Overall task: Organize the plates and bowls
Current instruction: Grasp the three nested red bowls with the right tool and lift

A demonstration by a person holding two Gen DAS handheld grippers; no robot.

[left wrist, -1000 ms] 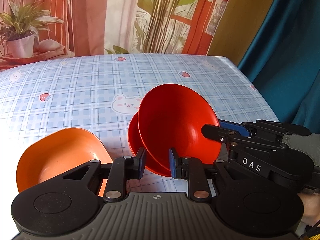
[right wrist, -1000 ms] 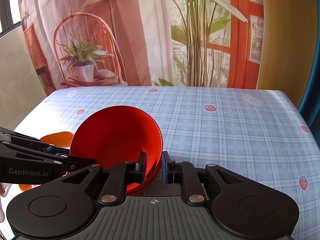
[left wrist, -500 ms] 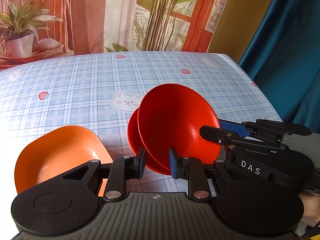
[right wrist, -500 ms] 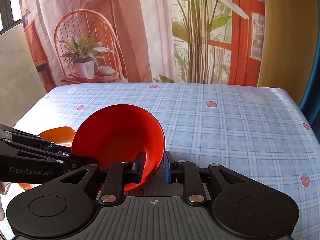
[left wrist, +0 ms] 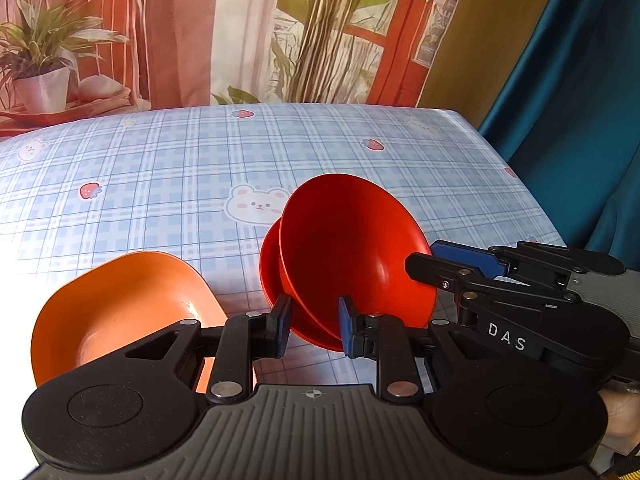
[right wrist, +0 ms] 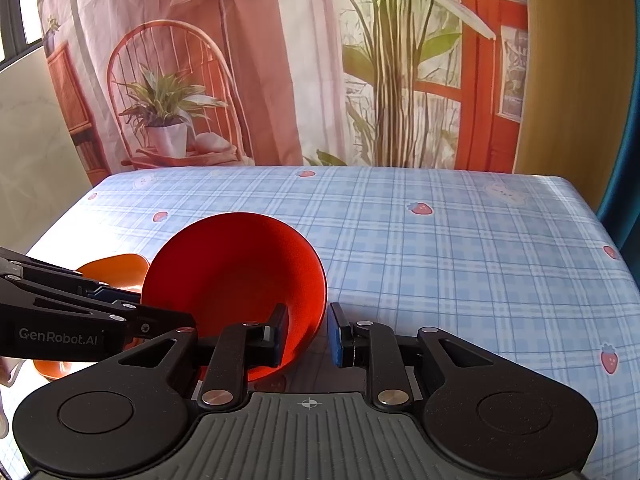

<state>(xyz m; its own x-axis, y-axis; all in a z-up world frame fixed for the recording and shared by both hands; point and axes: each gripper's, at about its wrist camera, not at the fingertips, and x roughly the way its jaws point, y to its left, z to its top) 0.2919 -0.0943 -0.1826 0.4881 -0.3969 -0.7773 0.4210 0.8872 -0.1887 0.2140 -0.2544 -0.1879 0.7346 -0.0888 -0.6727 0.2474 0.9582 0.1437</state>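
Two red bowls (left wrist: 352, 256) are nested and tilted on edge above the blue checked tablecloth (left wrist: 160, 184). My left gripper (left wrist: 312, 330) stands around their near rims with a gap on both sides. My right gripper (right wrist: 306, 334) straddles the rim of the red bowl (right wrist: 236, 268) from the right, its jaws apart and off the rim. An orange bowl (left wrist: 116, 312) sits on the cloth to the left, also in the right wrist view (right wrist: 112, 268). The right gripper's fingers (left wrist: 460, 262) show at the bowl's right rim.
The table ends at a printed backdrop behind and a teal curtain (left wrist: 580, 100) on the right. The far part of the tablecloth (right wrist: 440, 232) carries only printed strawberries and bears.
My right gripper's jaws have opened off the red bowl's rim. The left gripper's jaws have widened a little. The nested bowls have sunk slightly toward the cloth.
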